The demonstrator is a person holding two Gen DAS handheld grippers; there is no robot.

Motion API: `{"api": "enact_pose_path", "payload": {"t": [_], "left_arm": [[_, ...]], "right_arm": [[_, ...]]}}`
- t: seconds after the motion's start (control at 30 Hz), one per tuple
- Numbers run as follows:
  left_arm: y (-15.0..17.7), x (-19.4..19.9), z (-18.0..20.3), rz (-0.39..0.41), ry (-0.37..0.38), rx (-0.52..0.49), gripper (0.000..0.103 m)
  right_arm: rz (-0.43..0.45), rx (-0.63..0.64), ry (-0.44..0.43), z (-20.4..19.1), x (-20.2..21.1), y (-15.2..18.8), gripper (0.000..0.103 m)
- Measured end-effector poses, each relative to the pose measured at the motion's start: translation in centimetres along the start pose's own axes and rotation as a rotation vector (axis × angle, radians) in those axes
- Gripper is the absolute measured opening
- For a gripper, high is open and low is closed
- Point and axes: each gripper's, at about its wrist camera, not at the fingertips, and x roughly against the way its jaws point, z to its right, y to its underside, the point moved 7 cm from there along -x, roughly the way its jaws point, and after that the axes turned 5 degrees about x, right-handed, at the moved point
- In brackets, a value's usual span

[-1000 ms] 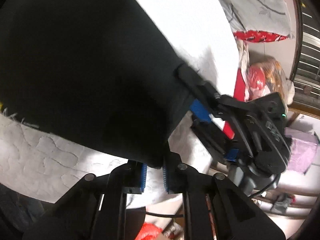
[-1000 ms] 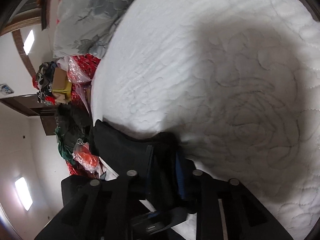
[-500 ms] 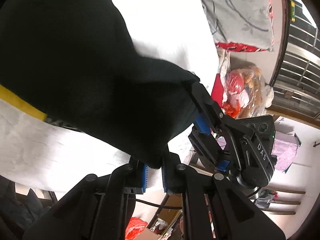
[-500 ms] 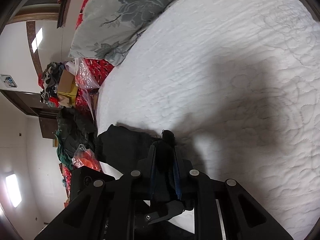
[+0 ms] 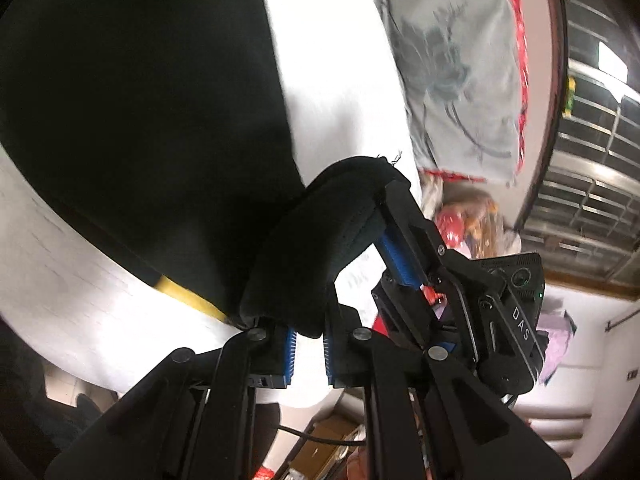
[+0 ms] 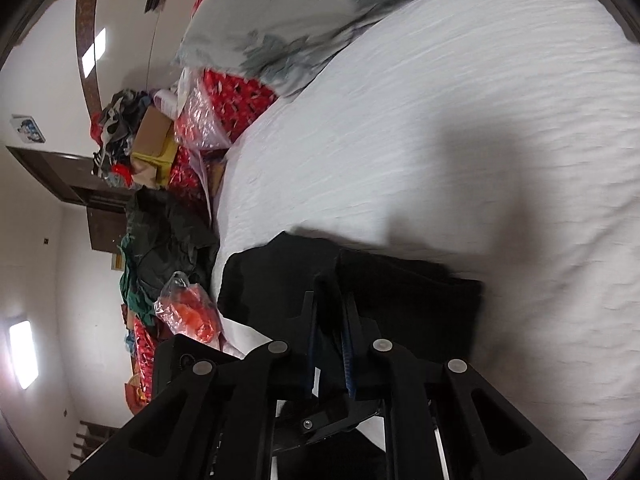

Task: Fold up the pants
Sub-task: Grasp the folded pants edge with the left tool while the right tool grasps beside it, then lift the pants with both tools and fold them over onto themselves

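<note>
Black pants (image 5: pixel 140 120) lie on the white quilted bed (image 5: pixel 332 80), a yellow stripe (image 5: pixel 188 298) showing under the lifted fold. My left gripper (image 5: pixel 309 330) is shut on the raised dark edge, its blue pads pressing the cloth. Just to its right my right gripper (image 5: pixel 370 240) pinches the same edge. In the right wrist view, the right gripper (image 6: pixel 330 304) has its jaws closing on the black fabric (image 6: pixel 400 292), which sits between the pads and drapes onto the bed (image 6: pixel 440 120).
A grey flowered pillow (image 6: pixel 300 12) lies at the head of the bed. Beside the bed are red plastic bags (image 6: pixel 224 100), a cardboard box (image 6: pixel 154 132), dark clothes (image 6: pixel 168 240) and an orange bag (image 6: pixel 192 312). A barred window (image 5: pixel 592 160) is behind.
Both grippers rose and carried the pants' edge across the bed toward the pillow. The cloth now bunches over between them, and the yellow stripe has come nearer the left gripper.
</note>
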Motion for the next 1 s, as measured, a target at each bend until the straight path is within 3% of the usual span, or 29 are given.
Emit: {"api": "enact_pose_path", "payload": {"t": [0.33, 0.4, 0.5, 0.6, 0.77, 0.87, 1.0], "left_arm": [[-6.3, 5.9, -5.1, 0.118, -0.041, 0.075, 0.009], [-7.3, 6.1, -6.4, 0.111, -0.084, 0.076, 0.009], [-7.7, 5.5, -7.2, 0.068, -0.073, 0.08, 0.009], [-7.4, 5.8, -6.3, 0.041, -0.074, 0.022, 0.009], [-6.8, 8.8, -4.4, 0.081, -0.1, -0.129, 0.017], [-6.8, 9.8, -4.1, 0.124, -0.12, -0.172, 0.023], [-7.4, 10.1, -4.5, 0.131, -0.122, -0.173, 0.023]], "right_arm": [[-0.092, -0.047, -0.03, -3.4, -9.6, 0.9, 0.011], [-0.106, -0.054, -0.014, -3.4, -11.7, 1.0, 0.012], [-0.123, -0.08, 0.029, -2.5, -13.4, 1.4, 0.011], [-0.112, -0.089, 0.005, -2.9, -12.4, 1.4, 0.02], [-0.001, -0.044, -0.071, -4.0, -5.3, 1.2, 0.043], [0.043, -0.046, -0.065, -3.0, -1.8, 2.8, 0.045], [0.033, -0.103, -0.113, -1.6, -1.9, 5.4, 0.045]]}}
